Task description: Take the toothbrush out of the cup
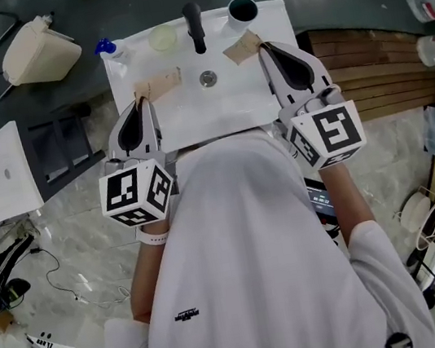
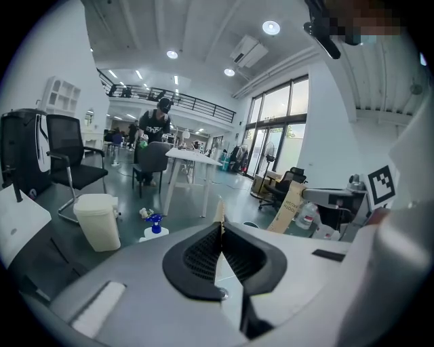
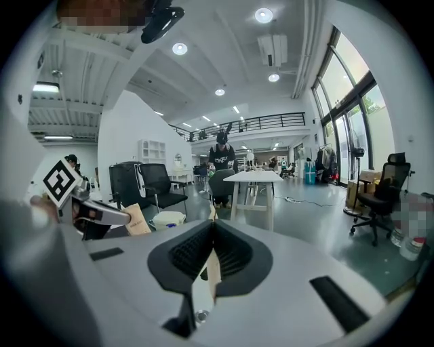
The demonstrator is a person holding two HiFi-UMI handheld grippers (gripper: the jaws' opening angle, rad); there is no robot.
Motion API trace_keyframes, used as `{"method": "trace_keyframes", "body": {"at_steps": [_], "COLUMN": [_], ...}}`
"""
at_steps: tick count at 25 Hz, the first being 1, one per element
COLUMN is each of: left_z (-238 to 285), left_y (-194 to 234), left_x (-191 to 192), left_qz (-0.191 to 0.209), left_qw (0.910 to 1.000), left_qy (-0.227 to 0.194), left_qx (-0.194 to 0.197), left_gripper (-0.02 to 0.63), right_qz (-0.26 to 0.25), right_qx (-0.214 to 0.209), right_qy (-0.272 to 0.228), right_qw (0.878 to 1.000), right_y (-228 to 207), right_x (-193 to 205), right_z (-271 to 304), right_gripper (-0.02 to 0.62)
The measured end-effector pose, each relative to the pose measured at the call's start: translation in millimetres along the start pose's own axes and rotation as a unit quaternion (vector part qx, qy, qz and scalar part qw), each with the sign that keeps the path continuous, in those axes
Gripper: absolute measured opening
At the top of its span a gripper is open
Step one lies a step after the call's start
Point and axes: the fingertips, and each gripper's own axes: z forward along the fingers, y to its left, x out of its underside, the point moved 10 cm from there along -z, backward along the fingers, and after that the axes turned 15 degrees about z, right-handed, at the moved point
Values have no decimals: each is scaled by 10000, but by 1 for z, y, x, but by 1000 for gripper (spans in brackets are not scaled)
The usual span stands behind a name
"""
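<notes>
A white cup (image 1: 242, 9) with a dark inside stands on the back right corner of the white sink (image 1: 247, 102); no toothbrush shows in it. My left gripper (image 1: 141, 99) hangs over the sink's left side, shut on a long tan cardboard pack (image 1: 157, 84) that shows edge-on between the jaws (image 2: 218, 209). The right gripper (image 1: 262, 47) is near the cup, shut on another tan cardboard piece (image 1: 242, 47), a thin sliver in its own view (image 3: 212, 268). In the left gripper view that piece (image 2: 293, 207) carries toothbrush print.
A black faucet (image 1: 194, 26) rises at the sink's back, with the drain (image 1: 208, 79) in front of it. A pale round dish (image 1: 162, 37) and a blue spray bottle (image 1: 105, 46) sit back left. A white bin (image 1: 36, 52) stands on the floor; a wooden counter (image 1: 380, 59) lies right.
</notes>
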Motion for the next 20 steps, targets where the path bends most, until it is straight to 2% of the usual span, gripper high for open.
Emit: {"method": "trace_keyframes", "body": {"at_steps": [20], "left_z": [15], "left_y": [-6], "left_x": [-7], "left_qz": [-51], "left_qw": [10000], "left_qy": [-18], "left_qx": [-1], "left_gripper": [6], "right_qz": [-65], "right_qx": [54], "right_qy": [-55], "right_qw": [9999], "right_y": [-15], "right_x": [-9], "right_z": [0], "right_gripper": [6]}}
